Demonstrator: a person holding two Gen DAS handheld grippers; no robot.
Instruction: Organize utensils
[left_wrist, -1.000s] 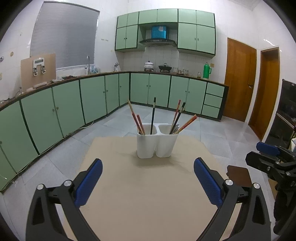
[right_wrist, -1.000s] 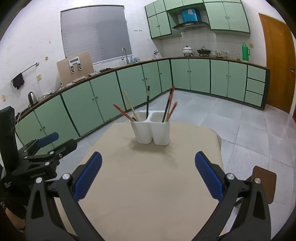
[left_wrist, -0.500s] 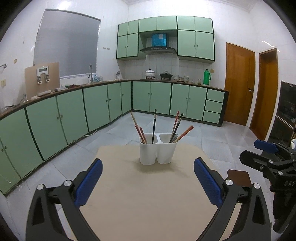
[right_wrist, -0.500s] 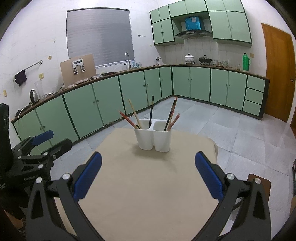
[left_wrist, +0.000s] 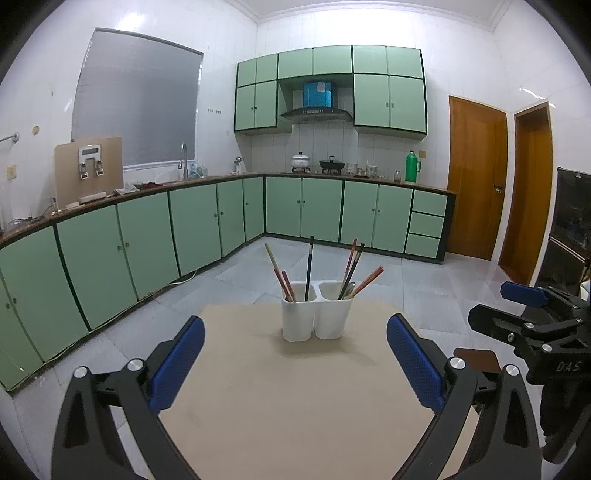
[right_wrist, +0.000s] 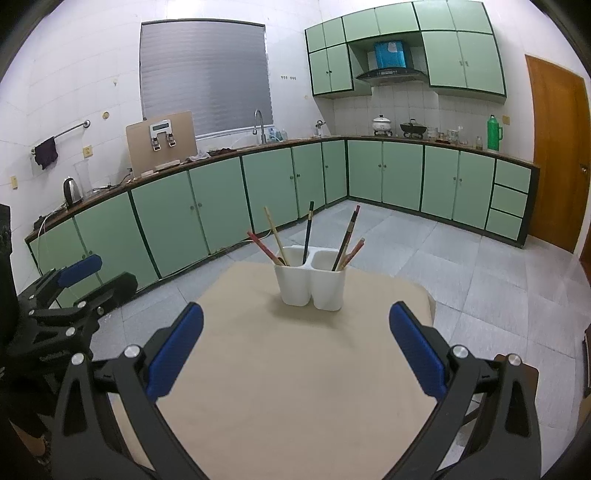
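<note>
A white two-compartment utensil holder (left_wrist: 316, 314) is seen standing upright toward the far end of a beige table (left_wrist: 295, 406). Chopsticks (left_wrist: 309, 267) are held leaning in both compartments, with a spoon (left_wrist: 349, 289) in the right one. The left gripper (left_wrist: 295, 360) and the right gripper (right_wrist: 295, 350) are both spread wide with nothing held, well short of the holder, above the bare tabletop.
</note>
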